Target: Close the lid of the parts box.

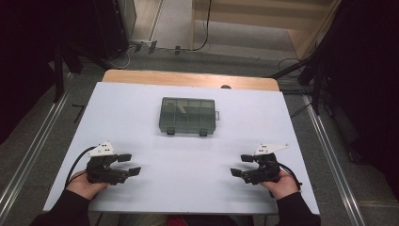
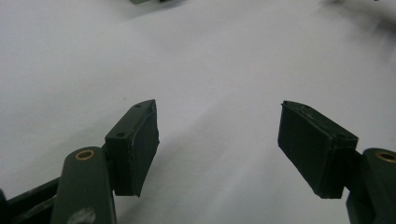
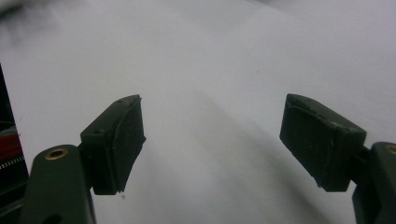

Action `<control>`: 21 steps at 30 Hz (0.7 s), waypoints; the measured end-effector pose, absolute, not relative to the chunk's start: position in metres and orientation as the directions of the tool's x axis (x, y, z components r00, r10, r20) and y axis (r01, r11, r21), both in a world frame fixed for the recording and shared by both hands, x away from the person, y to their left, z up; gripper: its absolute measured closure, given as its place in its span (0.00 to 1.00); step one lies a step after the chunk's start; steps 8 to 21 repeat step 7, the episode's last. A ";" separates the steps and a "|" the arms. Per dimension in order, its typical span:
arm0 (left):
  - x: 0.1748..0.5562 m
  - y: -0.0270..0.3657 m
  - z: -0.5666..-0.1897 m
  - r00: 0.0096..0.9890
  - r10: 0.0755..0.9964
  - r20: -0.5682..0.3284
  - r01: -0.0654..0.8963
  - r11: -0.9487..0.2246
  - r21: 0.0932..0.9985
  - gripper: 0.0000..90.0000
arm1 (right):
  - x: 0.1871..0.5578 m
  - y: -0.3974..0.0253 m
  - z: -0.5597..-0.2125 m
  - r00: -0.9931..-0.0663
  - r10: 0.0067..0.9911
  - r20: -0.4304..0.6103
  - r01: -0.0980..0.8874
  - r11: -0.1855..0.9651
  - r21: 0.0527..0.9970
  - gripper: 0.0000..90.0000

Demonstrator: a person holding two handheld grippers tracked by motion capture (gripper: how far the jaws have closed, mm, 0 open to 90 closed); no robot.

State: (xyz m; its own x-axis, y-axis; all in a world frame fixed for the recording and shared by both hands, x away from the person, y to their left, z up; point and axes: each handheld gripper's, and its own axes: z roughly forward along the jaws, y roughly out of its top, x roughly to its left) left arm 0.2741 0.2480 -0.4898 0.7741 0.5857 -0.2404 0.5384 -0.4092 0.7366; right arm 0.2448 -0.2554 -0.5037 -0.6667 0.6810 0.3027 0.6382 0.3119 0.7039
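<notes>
While both sit near table's (image 1: 141, 101) front edge | left gripper (image 1: 129, 165), right gripper (image 1: 242, 165) released | organizer box (image 1: 188, 116) well apart

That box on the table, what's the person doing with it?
Nothing yet. The box, a dark see-through case with compartments, sits shut in the middle of the white table, untouched. A person holds one gripper in each hand near the table's near edge: the left gripper and the right gripper. Both have their jaws open and hold nothing, well short of the box.
</notes>
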 end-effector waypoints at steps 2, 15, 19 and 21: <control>0.274 0.248 -0.490 0.773 0.586 -0.243 0.540 -0.408 0.736 0.32 | 0.245 -0.255 -0.504 -0.666 0.681 0.303 0.640 0.314 0.701 0.25; 0.275 0.249 -0.490 0.771 0.588 -0.246 0.543 -0.404 0.736 0.32 | 0.245 -0.254 -0.504 -0.667 0.680 0.305 0.642 0.316 0.699 0.25; 0.275 0.249 -0.490 0.771 0.588 -0.246 0.543 -0.404 0.736 0.32 | 0.245 -0.254 -0.504 -0.667 0.680 0.305 0.642 0.316 0.699 0.25; 0.275 0.249 -0.490 0.771 0.588 -0.246 0.543 -0.404 0.736 0.32 | 0.245 -0.254 -0.504 -0.667 0.680 0.305 0.642 0.316 0.699 0.25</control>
